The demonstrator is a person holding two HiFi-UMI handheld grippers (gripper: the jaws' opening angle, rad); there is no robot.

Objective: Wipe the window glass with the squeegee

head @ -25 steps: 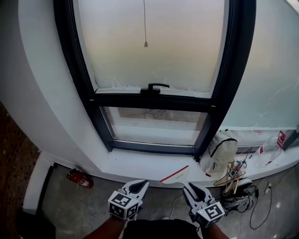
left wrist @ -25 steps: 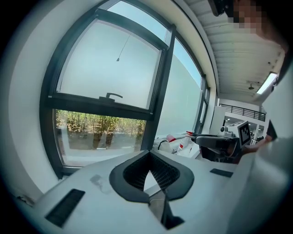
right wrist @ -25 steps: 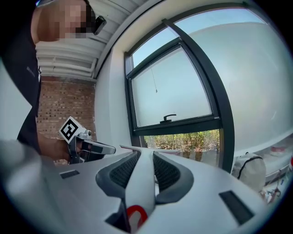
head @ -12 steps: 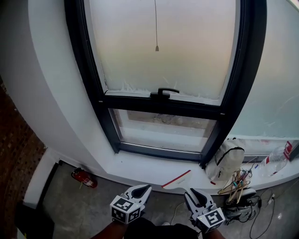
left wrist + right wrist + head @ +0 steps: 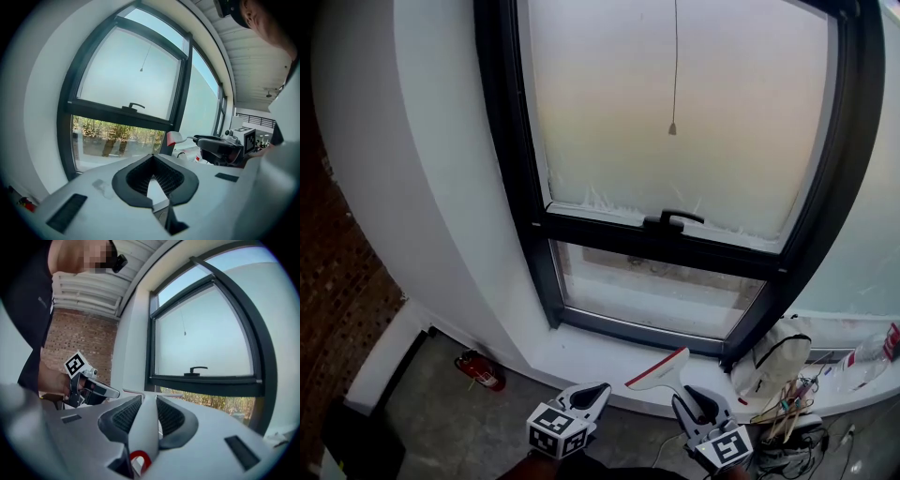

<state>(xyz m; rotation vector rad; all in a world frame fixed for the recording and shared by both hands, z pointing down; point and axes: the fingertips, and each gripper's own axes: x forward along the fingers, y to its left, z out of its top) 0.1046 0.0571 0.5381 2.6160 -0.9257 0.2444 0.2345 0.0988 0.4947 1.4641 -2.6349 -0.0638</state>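
"So, how are the two hands held?"

"Low and close to the body, side by side at the bottom of the head view. The left gripper (image 5: 594,392) and the right gripper (image 5: 684,403) both point toward the window, each with its marker cube (image 5: 555,429) on the end nearest the person. In the right gripper view a hand (image 5: 49,380) is wrapped round the left gripper's grip."

"And the jaws?"

"The left gripper's jaws are pressed together at the tips, with nothing between them. The right gripper's jaws are clenched on the white handle of the squeegee (image 5: 660,371)."

"Where does the squeegee sit, then?"

"Out in front of the right gripper, down by the sill (image 5: 581,361). Its blade is white with a red edge and is tilted, right end higher. It is below the lower pane of window glass (image 5: 661,291) — whether it touches anything there, I can't tell."

"Any writing to read?"

"Nothing legible. The cubes carry only black-and-white square patterns. A bottle (image 5: 870,351) at the right end of the sill has a red label, too small to read. The red fire extinguisher (image 5: 483,368) on the floor by the wall is also too small."
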